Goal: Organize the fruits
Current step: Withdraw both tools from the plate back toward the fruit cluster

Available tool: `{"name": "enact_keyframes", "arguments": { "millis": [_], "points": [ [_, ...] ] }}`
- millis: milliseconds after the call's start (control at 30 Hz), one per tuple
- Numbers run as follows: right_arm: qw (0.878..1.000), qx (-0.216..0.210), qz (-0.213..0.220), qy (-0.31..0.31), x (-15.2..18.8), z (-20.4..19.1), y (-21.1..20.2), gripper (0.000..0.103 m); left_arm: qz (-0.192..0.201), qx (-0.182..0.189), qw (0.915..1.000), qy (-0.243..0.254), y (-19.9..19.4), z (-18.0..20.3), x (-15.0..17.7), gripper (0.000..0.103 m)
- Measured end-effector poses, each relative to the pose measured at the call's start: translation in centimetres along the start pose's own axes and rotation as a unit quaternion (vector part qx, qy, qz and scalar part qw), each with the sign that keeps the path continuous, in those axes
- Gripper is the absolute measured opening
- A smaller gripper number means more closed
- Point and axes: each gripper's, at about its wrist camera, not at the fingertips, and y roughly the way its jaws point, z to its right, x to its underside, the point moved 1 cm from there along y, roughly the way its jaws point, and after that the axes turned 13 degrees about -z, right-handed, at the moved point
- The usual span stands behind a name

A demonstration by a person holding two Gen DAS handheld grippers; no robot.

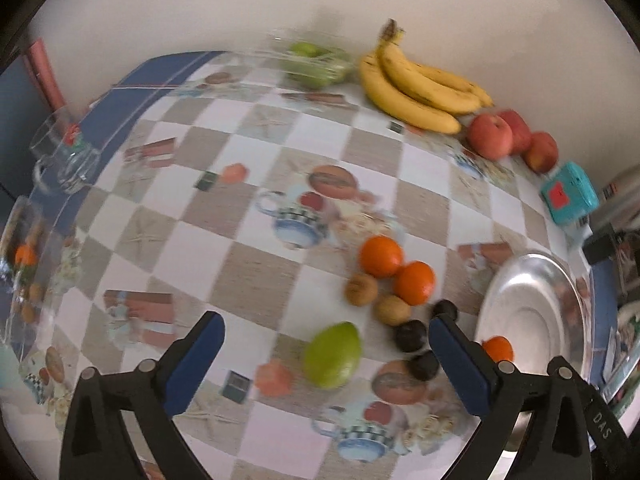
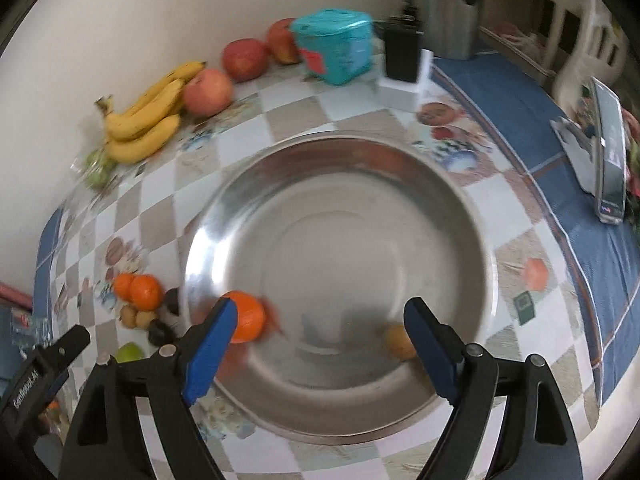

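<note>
A steel bowl (image 2: 440, 200) holds one orange (image 2: 248, 318) by its left wall; it also shows in the left wrist view (image 1: 532, 304). My right gripper (image 2: 320, 328) is open and empty above the bowl. My left gripper (image 1: 326, 344) is open and empty over a green pear (image 1: 333, 354). Just beyond lie two oranges (image 1: 380, 256), two brown kiwis (image 1: 361, 289) and dark plums (image 1: 410, 335). Bananas (image 1: 416, 88) and red apples (image 1: 490, 136) lie by the wall.
A clear box of green fruit (image 1: 316, 60) stands at the back. A teal box (image 1: 568, 194) sits near the apples. A glass cup (image 1: 66, 152) stands at the table's left edge. A black charger on a white box (image 2: 402, 68) and a metal can (image 2: 450, 20) stand behind the bowl.
</note>
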Motion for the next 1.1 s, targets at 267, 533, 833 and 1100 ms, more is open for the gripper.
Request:
{"name": "enact_keyframes", "arguments": {
  "millis": [267,533,833,1100],
  "points": [
    [0.997,-0.049,0.009,-0.054,0.7,-3.2,-0.4,0.096,0.043,-0.031,0.9973,-0.050,-1.3,-4.2,-0.1,0.103],
    [0.991,-0.104,0.037,-0.079,1.1,-5.6,-0.9,0.096,0.047,-0.020,0.9950,-0.085,-1.5,-6.8,-0.2,0.103],
    [0.987,-0.087,-0.013,-0.132,1.8,-8.8,0.9,0.096,0.043,-0.018,0.9929,-0.110,-1.4,-8.8,-0.3,0.103],
    [0.979,-0.079,0.001,-0.188,3.2,-11.8,1.2,0.096,0.017,-0.015,0.9946,-0.101,0.0,-8.5,-0.3,0.103]
  ]
}}
